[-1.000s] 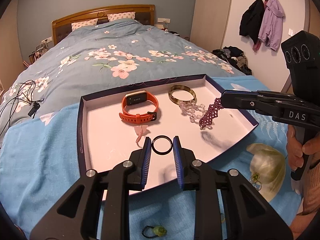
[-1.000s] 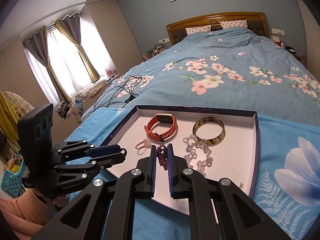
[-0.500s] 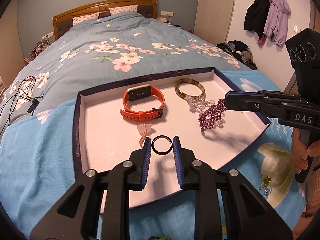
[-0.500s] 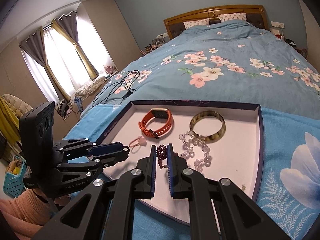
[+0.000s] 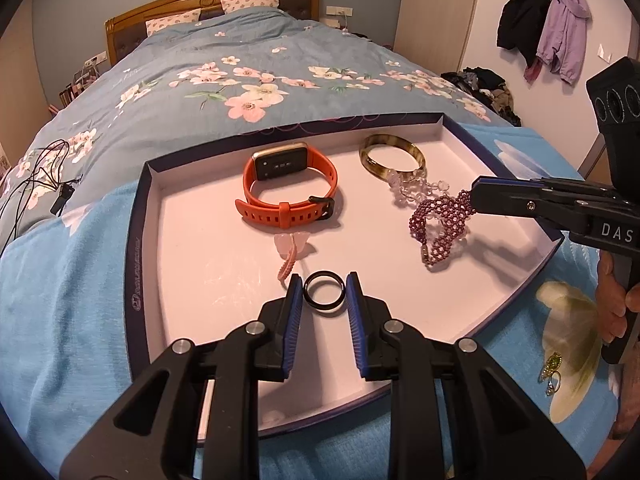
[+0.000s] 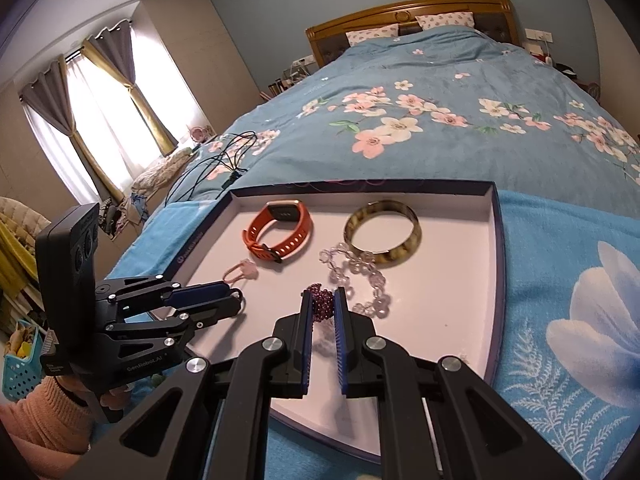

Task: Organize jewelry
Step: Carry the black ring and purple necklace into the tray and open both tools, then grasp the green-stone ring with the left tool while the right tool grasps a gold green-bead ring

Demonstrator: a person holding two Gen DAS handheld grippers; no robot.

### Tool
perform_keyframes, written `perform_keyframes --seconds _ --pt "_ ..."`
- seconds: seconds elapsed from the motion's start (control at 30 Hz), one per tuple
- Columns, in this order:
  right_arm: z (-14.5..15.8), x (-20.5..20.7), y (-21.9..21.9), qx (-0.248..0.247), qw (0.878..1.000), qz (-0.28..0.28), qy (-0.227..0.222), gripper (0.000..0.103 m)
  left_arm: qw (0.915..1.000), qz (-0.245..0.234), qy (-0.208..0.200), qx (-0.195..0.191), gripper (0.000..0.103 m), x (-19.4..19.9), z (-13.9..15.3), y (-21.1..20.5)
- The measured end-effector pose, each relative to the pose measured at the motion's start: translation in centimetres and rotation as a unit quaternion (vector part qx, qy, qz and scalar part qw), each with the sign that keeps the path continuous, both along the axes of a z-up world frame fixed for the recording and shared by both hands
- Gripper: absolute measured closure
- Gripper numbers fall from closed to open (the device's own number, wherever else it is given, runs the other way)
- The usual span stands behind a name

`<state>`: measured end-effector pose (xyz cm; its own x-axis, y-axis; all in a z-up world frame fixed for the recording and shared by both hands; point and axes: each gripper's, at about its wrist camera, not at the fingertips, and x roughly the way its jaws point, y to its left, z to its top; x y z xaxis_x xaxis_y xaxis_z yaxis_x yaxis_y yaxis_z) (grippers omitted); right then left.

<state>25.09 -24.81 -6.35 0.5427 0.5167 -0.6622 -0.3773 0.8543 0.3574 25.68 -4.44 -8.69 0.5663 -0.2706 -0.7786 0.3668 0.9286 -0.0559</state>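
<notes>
A shallow white tray (image 5: 200, 264) with a dark blue rim lies on the bed. My left gripper (image 5: 323, 294) is shut on a black ring (image 5: 323, 295), held over the tray's near part. My right gripper (image 6: 323, 307) is shut on a purple beaded bracelet (image 5: 440, 226), which hangs down to the tray floor at the right; it also shows in the right wrist view (image 6: 321, 304). In the tray lie an orange smartwatch (image 5: 288, 190), a tortoiseshell bangle (image 5: 392, 156), a clear bead bracelet (image 5: 416, 188) and a pink hair tie (image 5: 290, 250).
A green earring (image 5: 552, 368) lies on the blue floral cloth (image 5: 60, 320) right of the tray. Black cables (image 5: 36, 184) lie on the bedspread at the left. Coats hang on the wall (image 5: 544, 28) at the right.
Both grippers have moved forward and lower over the tray. The purple bracelet now touches the tray floor. The black ring stays in the left gripper.
</notes>
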Motion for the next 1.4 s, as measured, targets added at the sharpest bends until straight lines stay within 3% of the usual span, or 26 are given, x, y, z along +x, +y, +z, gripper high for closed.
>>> perform_keyframes --seconds 0.53,0.77,1.13,1.4 --pt "-1.0 0.4 -0.6 -0.020 0.999 -0.027 0.010 0.090 1.0000 0.004 -0.003 -0.001 0.080 0.6 -0.1 -0.1" --pt "-0.5 0.1 -1.0 -0.027 0.999 -0.040 -0.004 0.089 0.9995 0.007 -0.026 -0.015 0.069 -0.3 1.2 0.4" --pt "2.0 -2.8 -1.3 -0.028 0.998 -0.039 -0.042 0.072 0.9955 -0.003 -0.090 -0.031 0.061 -5.1 5.0 1.7" --pt "3.3 -8.1 -0.9 -0.048 0.996 -0.004 -0.072 0.064 0.9935 -0.017 -0.100 -0.052 0.060 -9.9 5.8 3.5"
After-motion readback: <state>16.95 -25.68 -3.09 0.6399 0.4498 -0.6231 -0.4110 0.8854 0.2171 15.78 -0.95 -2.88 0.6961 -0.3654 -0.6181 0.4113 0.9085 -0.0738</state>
